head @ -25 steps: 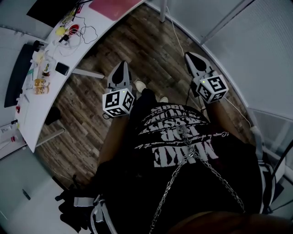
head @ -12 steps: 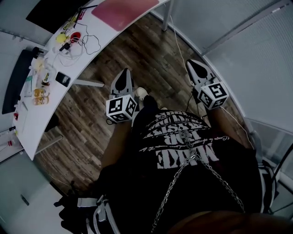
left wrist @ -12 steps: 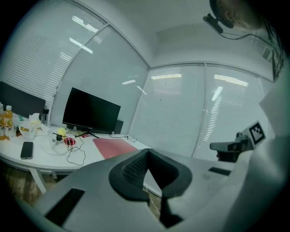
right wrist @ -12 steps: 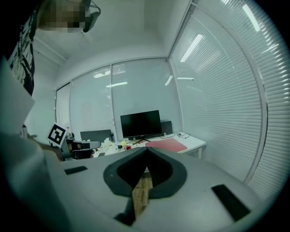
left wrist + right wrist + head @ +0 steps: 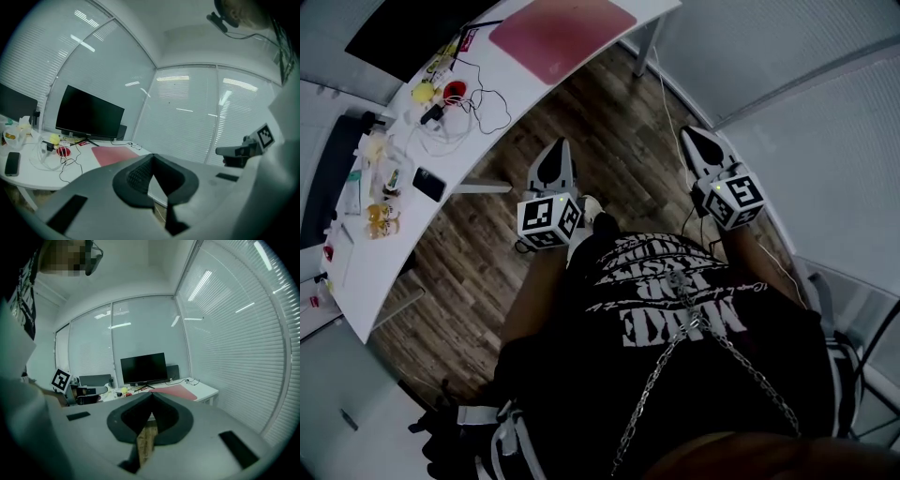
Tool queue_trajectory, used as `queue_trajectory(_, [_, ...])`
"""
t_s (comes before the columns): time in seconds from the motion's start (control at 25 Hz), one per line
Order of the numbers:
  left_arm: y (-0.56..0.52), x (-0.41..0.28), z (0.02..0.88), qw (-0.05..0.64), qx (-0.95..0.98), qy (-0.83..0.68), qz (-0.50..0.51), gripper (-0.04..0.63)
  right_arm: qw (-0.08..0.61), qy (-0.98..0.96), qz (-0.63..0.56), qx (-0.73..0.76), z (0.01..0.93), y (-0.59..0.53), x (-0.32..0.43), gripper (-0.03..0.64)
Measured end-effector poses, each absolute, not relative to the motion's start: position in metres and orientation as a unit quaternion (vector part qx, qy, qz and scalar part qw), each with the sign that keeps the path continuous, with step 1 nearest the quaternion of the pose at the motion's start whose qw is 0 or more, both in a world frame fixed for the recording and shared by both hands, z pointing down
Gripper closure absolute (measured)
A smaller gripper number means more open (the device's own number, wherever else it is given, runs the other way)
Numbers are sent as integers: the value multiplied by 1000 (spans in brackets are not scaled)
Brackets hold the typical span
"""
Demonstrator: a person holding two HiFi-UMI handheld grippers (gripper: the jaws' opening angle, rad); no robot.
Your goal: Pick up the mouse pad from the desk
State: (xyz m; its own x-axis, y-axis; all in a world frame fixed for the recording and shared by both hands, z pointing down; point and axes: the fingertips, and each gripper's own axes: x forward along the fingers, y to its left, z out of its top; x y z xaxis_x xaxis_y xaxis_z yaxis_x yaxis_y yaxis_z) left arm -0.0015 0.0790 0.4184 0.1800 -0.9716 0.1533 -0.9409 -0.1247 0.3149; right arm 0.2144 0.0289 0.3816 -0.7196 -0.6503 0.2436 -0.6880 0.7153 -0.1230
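Wood floor (image 5: 478,253), white counter (image 5: 366,272) at left. Mouse pad (image 5: 562,36) lay flat at counter's far end, had drawn nearer. Left gripper (image 5: 560,148), right gripper (image 5: 692,137): fingers pressed together, empty, well short of pad. Approach under way.

Dim, bluish cast throughout; ceiling-light glare on blinds (image 5: 234,310); strong fisheye vignette; near foreground soft.
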Motion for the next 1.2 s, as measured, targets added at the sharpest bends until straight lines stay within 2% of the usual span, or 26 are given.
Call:
queue_trajectory(0.32, [56,-58,441,206,715,-666,-50,589,114,-931,108,329,390,-15,157,617])
queue_trajectory(0.6, [14,-82,429,182,731,-654,-64,589,100,-930,80,343,376,-44,137,617])
queue_trajectory(1.0, [-40,-79,436,192,734,-649,-52,589,88,-920,106,366,381,-100,146,617])
queue_trajectory(1.2, [-63,-81,437,194,714,-672,-47,589,95,-933,113,329,391,-138,135,617])
